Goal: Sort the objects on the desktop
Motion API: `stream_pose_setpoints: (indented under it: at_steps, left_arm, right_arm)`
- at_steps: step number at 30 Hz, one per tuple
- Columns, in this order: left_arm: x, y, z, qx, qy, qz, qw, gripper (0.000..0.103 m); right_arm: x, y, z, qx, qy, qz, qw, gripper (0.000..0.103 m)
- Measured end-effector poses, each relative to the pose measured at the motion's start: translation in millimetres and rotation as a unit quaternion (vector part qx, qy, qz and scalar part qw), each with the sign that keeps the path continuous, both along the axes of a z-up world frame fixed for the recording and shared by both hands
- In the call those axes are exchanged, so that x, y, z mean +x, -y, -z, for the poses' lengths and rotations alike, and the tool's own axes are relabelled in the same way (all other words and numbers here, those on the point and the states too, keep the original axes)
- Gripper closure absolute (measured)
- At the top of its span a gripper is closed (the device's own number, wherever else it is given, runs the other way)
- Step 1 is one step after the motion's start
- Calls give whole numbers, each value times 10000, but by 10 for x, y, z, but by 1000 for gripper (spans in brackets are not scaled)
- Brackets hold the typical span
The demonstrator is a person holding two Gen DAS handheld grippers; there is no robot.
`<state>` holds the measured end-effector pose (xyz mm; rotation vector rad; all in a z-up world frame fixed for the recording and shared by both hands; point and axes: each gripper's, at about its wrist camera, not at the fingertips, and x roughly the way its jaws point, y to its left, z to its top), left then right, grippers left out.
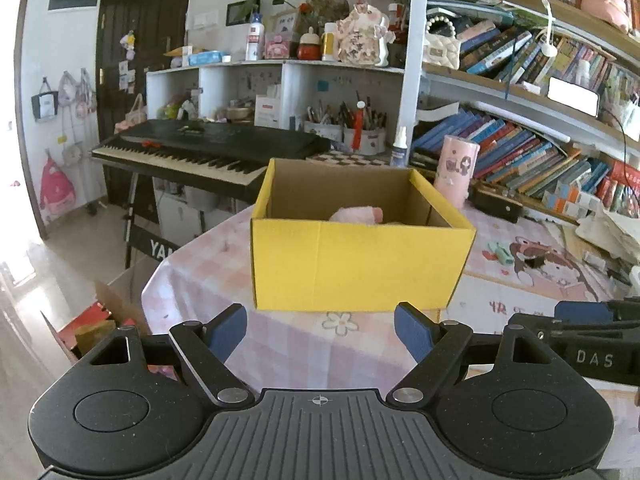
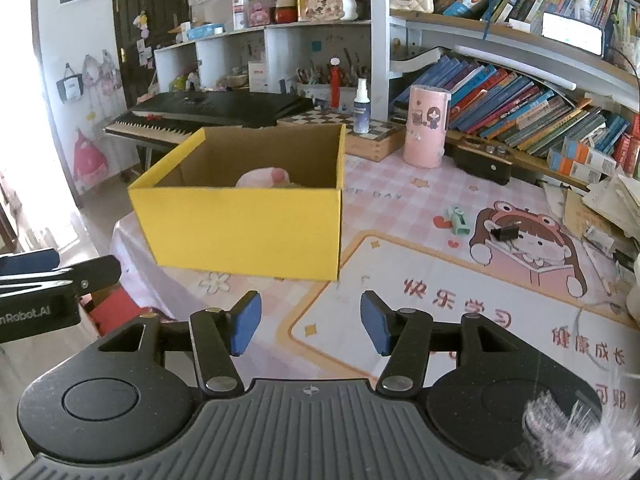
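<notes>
We count one yellow box [image 2: 244,232], one pink canister [image 2: 425,126], one spray bottle [image 2: 361,106], one green stapler [image 2: 457,220], one keyboard [image 2: 208,114].

Yellow cardboard box [image 2: 244,232]: near wall hides most of the pink soft item [image 2: 262,178] inside; kind cannot be told.
Small black object [image 2: 505,234] on the printed desk mat [image 2: 400,264]: too small to identify.
Fuzzy pale blur [image 2: 576,428] at lower right corner, cut off by the edge.
</notes>
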<state>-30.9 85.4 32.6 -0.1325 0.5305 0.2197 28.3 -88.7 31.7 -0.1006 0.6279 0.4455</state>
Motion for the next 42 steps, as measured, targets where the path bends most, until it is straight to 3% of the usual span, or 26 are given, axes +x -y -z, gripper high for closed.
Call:
stream_pose_setpoints:
  at_steps: [19,42]
  left_arm:
    - [-148,194,112,36,-284,447,9986,20]
    - [231,597,207,8,-477,1097,9928,20]
  right_arm:
    - [-398,50,153,-229,-181,155,9995,43]
    - [-175,456,263,-277,-443,714,9961,41]
